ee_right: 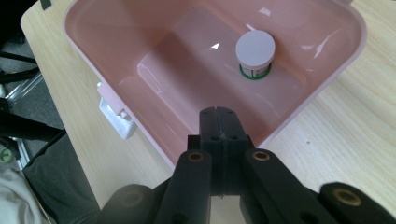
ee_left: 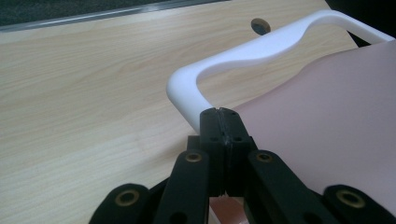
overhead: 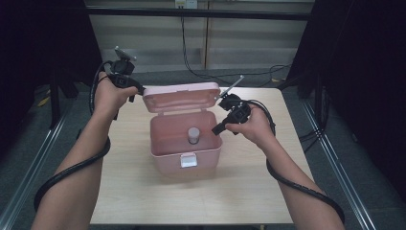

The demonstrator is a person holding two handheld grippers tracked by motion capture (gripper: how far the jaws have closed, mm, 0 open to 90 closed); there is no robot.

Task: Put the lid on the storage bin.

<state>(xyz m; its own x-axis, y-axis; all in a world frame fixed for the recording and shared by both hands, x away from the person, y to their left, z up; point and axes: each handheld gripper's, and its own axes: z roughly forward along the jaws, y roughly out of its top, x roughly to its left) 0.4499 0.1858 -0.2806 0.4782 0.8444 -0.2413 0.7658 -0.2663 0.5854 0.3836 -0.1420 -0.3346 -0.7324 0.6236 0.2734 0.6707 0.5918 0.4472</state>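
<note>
- Pink box [overhead: 186, 143] on table [overhead: 143, 191]: lid [overhead: 182, 97] up, one white-capped jar [overhead: 193, 135] inside.
- Your L gripper [overhead: 135, 87] & R gripper [overhead: 218, 129]: jaws closed, holding nothing.

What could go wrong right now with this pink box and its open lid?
The lid stands open, with the shut left hand-held gripper at its white handle; if nudged, it might drop onto the jar inside. The shut right hand-held gripper hovers over the pink box rim and could bump it.
</note>
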